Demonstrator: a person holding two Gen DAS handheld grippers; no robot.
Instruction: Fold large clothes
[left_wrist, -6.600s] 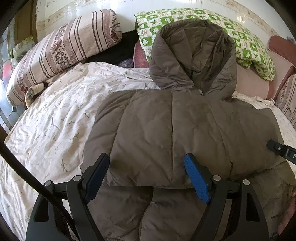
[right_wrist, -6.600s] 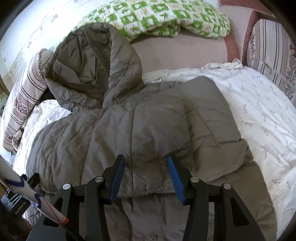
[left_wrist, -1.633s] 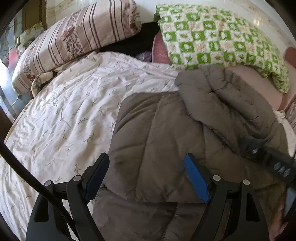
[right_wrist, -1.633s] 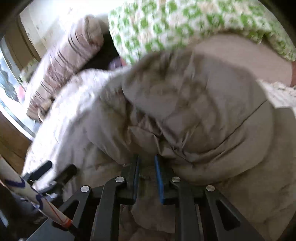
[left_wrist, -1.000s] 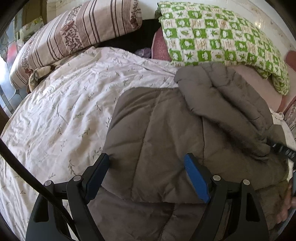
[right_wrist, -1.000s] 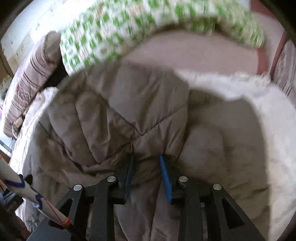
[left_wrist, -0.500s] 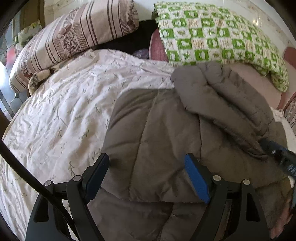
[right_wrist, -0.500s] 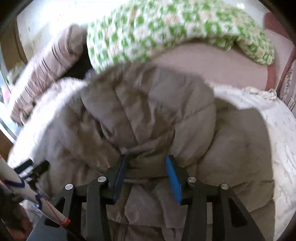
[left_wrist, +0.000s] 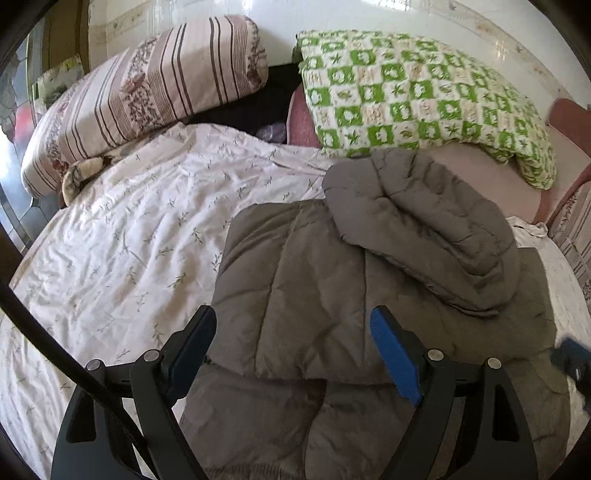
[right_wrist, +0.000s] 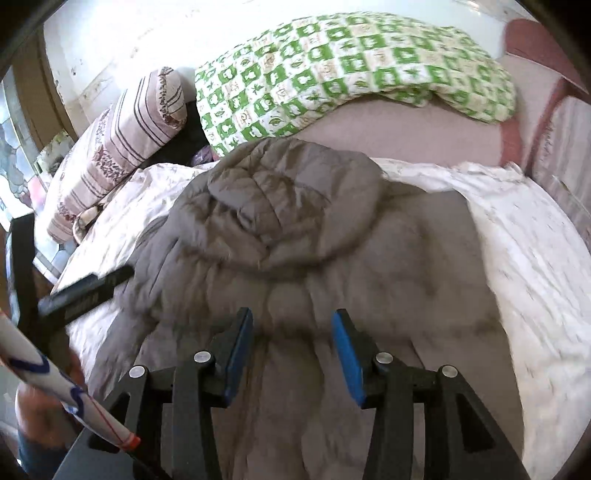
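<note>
the jacket lies on the bed, its hood folded down over its back. left claw gapes empty above it; right claw, jaws just opened, holds nothing.

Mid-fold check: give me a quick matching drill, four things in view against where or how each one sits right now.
Things:
1. grey-brown quilted jacket hood
2. green-and-white checked pillow
3. striped floral bolster pillow
4. left gripper

States:
A. far left, by the wall
B. folded down onto the jacket's back
C. open, above the jacket's folded edge
D. just behind the hood

Pairs: 1-B, 2-D, 3-A, 4-C
</note>
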